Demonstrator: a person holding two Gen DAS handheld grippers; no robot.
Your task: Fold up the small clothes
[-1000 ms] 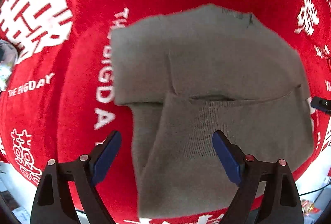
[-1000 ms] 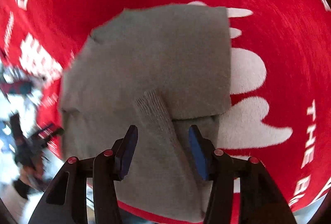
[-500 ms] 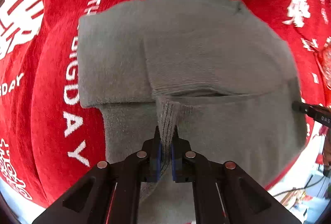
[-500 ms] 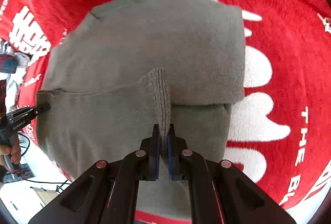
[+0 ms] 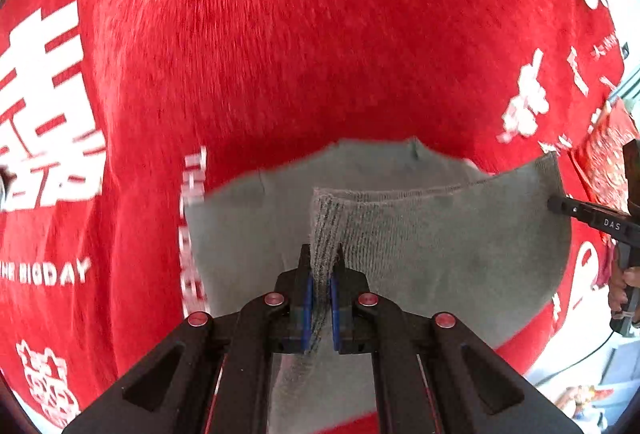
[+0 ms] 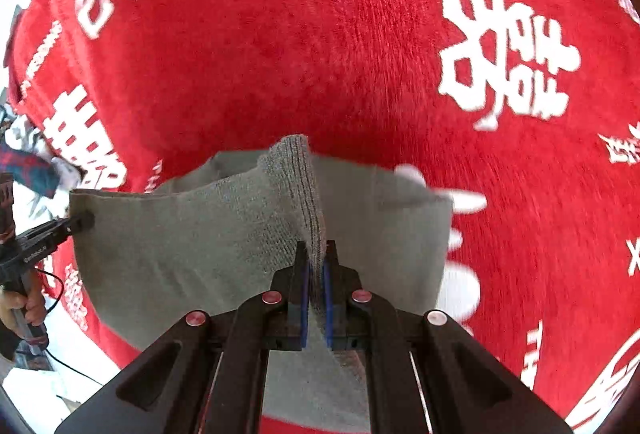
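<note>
Left gripper (image 5: pixel 320 270) and right gripper (image 6: pixel 316 266) each clamp tight on the ribbed hem of the grey knitted garment (image 5: pixel 440 246), raised above the red plush cloth with white lettering (image 5: pixel 280 53).

red cloth (image 5: pixel 280 53) reads "the bigday"; right claw (image 5: pixel 560 205) "das"

At lower centre, the right gripper (image 6: pixel 316 266) pinches the ribbed hem of a grey knit garment (image 6: pixel 208 246), lifting it above a red cloth (image 6: pixel 320 33) printed white. At left, the left gripper (image 6: pixel 82 222) apparently grips the hem's other corner.
</note>
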